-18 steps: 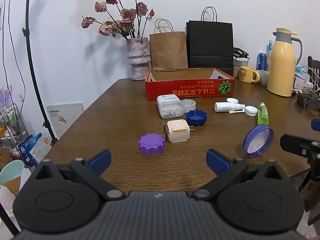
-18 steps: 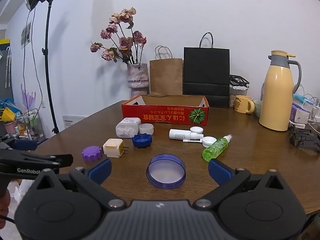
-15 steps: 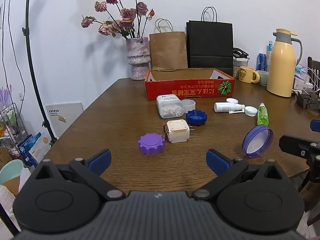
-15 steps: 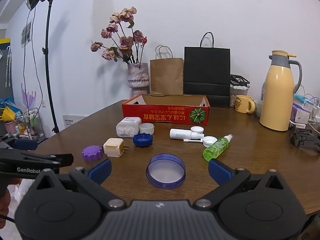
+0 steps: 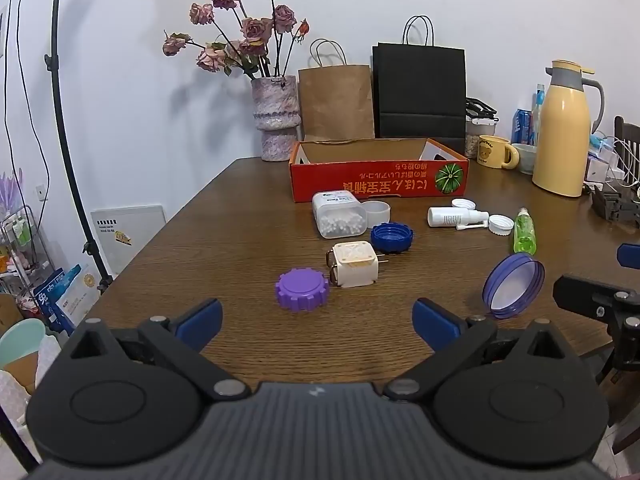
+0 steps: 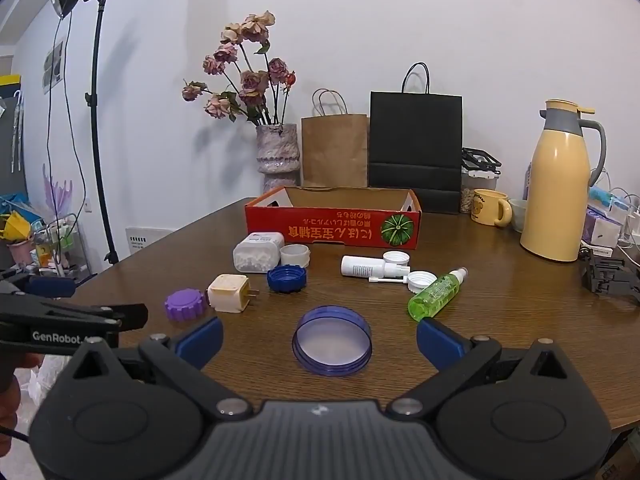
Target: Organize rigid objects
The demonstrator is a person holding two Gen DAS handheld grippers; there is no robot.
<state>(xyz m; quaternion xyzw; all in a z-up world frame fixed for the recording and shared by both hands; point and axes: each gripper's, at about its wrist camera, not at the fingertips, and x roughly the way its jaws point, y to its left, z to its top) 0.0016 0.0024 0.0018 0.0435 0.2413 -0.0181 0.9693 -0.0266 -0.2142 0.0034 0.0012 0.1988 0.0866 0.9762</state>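
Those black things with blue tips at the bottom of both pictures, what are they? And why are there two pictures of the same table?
They are grabbing tools, like big tongs, and a person holds one in each hand. Each tool carries a camera looking out along its two fingers, so you get two pictures. One is from the left gripper, the other from the right gripper. Both are wide open and hold nothing.

On the brown table lie small things to tidy: a purple cap, a cream plug, a dark blue cap, a box of cotton swabs, a white spray bottle, a green bottle and a see-through purple lid just ahead of the right gripper. The red box behind is probably where they go.
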